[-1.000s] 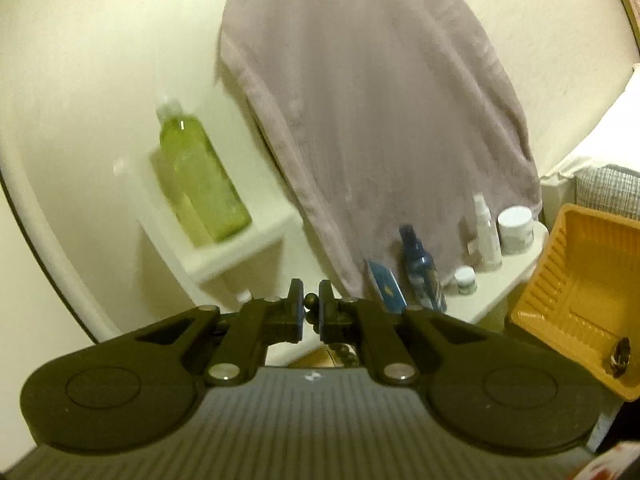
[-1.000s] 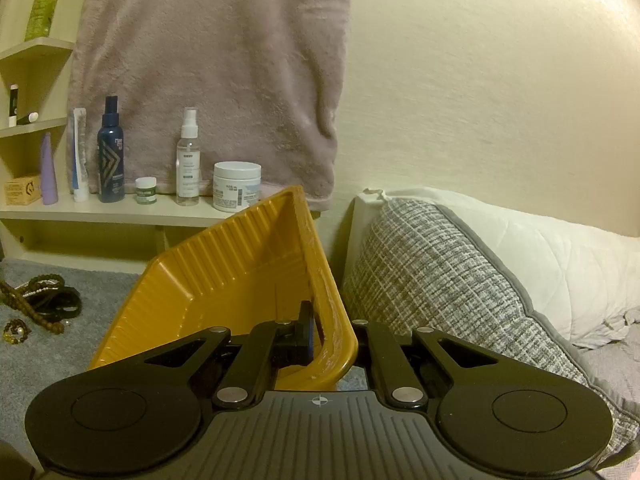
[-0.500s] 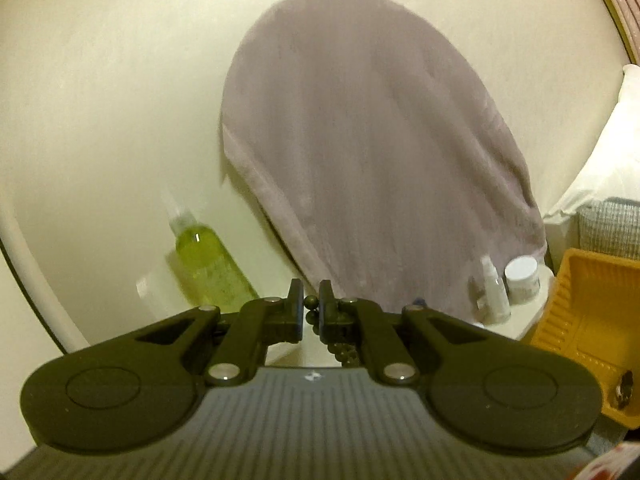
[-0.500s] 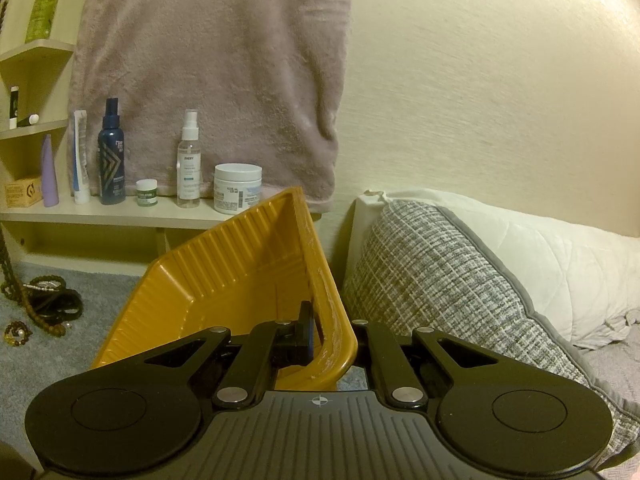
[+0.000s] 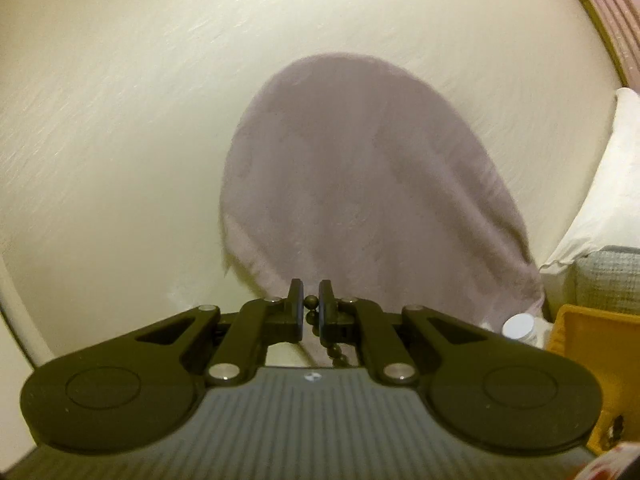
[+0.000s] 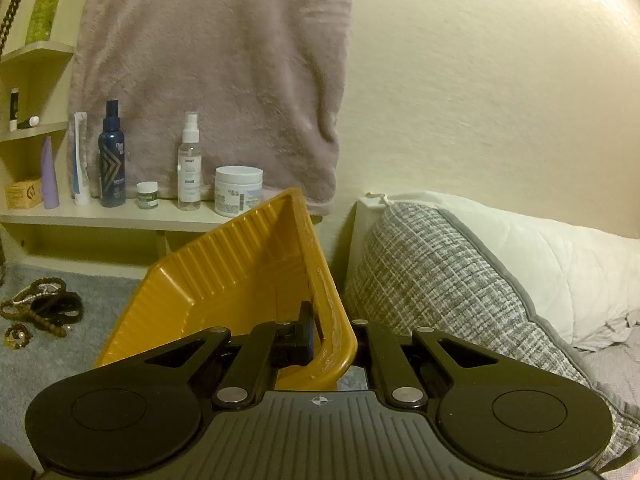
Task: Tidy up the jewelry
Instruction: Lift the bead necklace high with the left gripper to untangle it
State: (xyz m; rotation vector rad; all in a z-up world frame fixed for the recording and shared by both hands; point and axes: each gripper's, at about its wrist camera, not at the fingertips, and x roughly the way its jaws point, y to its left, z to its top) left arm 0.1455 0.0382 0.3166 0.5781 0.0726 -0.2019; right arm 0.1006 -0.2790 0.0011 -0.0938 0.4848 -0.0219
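Nearest in the left wrist view, the left tongs are pinched on a dark beaded necklace; one bead sits between the tips and the rest of the string hangs down behind them, out of sight below the tool body. Beyond the tips hangs a mauve towel on a cream wall. At the right edge of that view shows a corner of the yellow tray, with a small dark piece of jewelry lying in it, a white jar lid just behind the tray's rim, and a white pillow farther right.

In the right wrist view, the right tongs are clamped on the near corner of the tray's rim, one finger inside the wall and the other outside it, and the tray stands tilted with its open side toward the left. Just right of the tray leans a grey checked cushion against the white pillow. On the grey carpet at left lies a pile of jewelry, beaded strings and dark bands tangled together, well apart from the tray. Behind the tray, a low shelf carries a row of bottles and jars, among them a dark blue bottle, a clear spray bottle and a white jar. The towel hangs above them. A green bottle stands on a higher shelf at top left, and a beaded string hangs down past it.
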